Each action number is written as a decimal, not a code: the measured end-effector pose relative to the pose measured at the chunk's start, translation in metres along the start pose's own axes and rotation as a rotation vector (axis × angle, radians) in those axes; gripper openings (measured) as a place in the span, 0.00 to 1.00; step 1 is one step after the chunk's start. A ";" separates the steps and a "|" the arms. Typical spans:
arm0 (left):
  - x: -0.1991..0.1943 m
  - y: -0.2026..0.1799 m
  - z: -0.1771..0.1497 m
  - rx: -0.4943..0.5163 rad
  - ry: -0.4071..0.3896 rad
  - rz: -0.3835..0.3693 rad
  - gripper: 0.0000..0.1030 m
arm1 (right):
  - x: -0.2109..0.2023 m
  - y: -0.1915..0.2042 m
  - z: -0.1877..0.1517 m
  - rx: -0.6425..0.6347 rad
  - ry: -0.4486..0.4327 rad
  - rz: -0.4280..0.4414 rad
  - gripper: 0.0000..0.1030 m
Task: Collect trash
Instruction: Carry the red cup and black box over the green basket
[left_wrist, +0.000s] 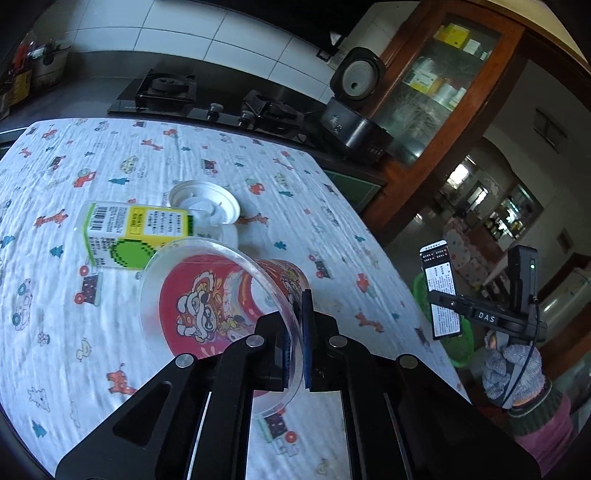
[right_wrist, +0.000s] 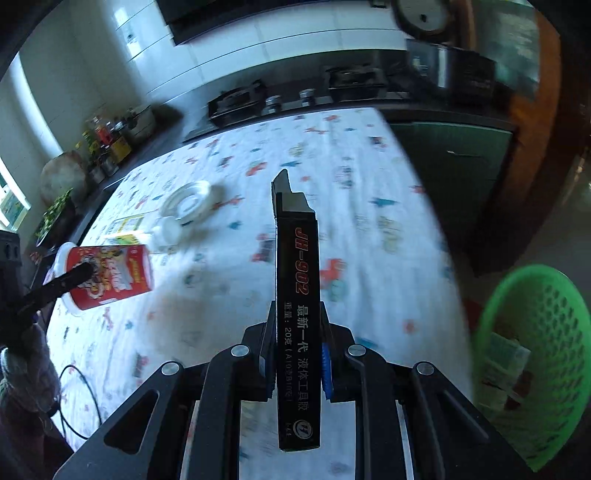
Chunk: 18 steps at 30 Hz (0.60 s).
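Note:
My left gripper (left_wrist: 298, 334) is shut on the rim of a clear plastic cup with red print (left_wrist: 221, 295) and holds it tilted above the table; the cup also shows in the right wrist view (right_wrist: 110, 273). My right gripper (right_wrist: 297, 354) is shut on a long black glue box (right_wrist: 297, 302) marked JH-902, which also shows in the left wrist view (left_wrist: 441, 291). A yellow-green carton (left_wrist: 133, 232) and a white plastic lid (left_wrist: 207, 201) lie on the patterned tablecloth (left_wrist: 92, 155). A green basket (right_wrist: 539, 354) stands right of the table.
A gas stove (left_wrist: 207, 99) and a black rice cooker (left_wrist: 354, 107) stand behind the table. A wooden glass-door cabinet (left_wrist: 436, 92) is at the right. Jars and bottles (right_wrist: 107, 140) line the far left counter. The basket holds some packaging (right_wrist: 506, 365).

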<state>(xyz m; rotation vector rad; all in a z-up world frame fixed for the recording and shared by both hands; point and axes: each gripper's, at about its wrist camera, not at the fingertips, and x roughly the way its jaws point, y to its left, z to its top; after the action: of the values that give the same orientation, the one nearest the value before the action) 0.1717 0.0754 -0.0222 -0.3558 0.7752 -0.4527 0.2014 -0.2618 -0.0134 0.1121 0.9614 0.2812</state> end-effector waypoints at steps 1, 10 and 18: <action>0.003 -0.010 0.001 0.009 0.006 -0.016 0.04 | -0.006 -0.013 -0.003 0.018 -0.008 -0.016 0.18; 0.054 -0.111 -0.003 0.124 0.066 -0.149 0.03 | -0.041 -0.133 -0.032 0.141 -0.036 -0.257 0.18; 0.107 -0.182 -0.015 0.167 0.135 -0.257 0.04 | -0.047 -0.198 -0.057 0.208 -0.015 -0.358 0.20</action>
<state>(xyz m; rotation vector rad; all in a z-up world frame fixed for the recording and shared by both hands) 0.1805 -0.1357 -0.0103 -0.2713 0.8203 -0.7841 0.1665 -0.4664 -0.0522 0.1297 0.9752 -0.1495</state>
